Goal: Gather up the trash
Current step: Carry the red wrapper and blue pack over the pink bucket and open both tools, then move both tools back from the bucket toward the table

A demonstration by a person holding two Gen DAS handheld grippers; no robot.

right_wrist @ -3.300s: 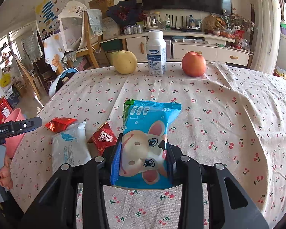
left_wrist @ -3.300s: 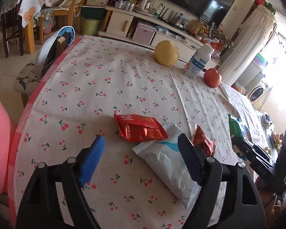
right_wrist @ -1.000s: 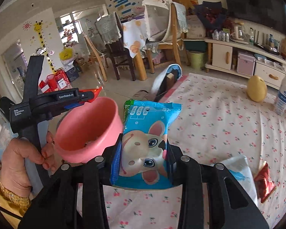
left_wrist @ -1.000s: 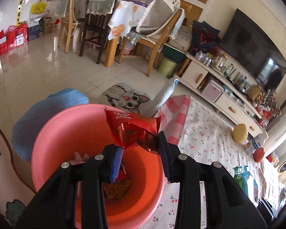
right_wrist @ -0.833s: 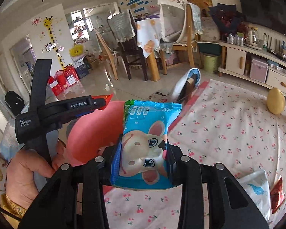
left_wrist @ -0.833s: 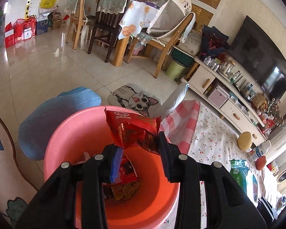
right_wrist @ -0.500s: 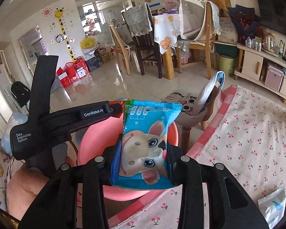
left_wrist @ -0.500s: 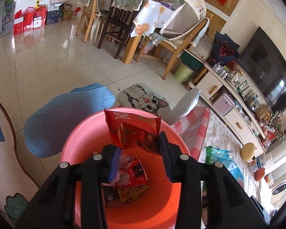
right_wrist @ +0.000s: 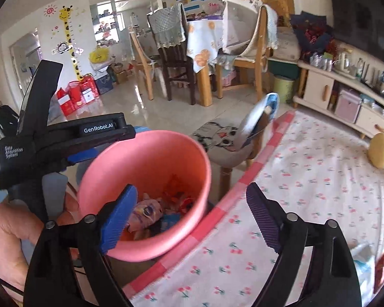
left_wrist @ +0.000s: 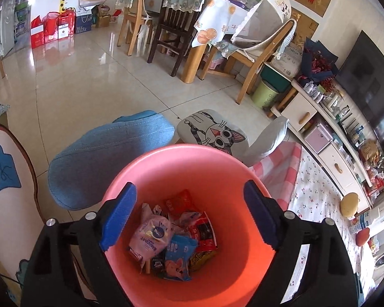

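Observation:
A pink trash bin (left_wrist: 181, 158) stands beside the table and holds several snack wrappers, among them a red packet (left_wrist: 180, 200) and a blue rabbit packet (left_wrist: 178, 257). My left gripper (left_wrist: 189, 217) is open and empty right above the bin's mouth. In the right wrist view the bin (right_wrist: 151, 151) sits at the table's edge. My right gripper (right_wrist: 192, 217) is open and empty, over the bin's near rim. The left gripper's body (right_wrist: 64, 138) shows above the bin's far side. A white packet (right_wrist: 362, 258) and a red wrapper (right_wrist: 381, 268) lie on the table at the lower right.
The cherry-print tablecloth (right_wrist: 307, 179) with a pink checked border covers the table. A yellow pear (right_wrist: 379, 151) lies far right. A cat-cushion chair (left_wrist: 215, 133) and a blue stool (left_wrist: 110, 151) stand behind the bin. Dining chairs and a TV cabinet fill the background.
Both grippers have opened over the bin. The red packet has left my left gripper and the blue rabbit packet has left my right gripper; both now lie in the bin.

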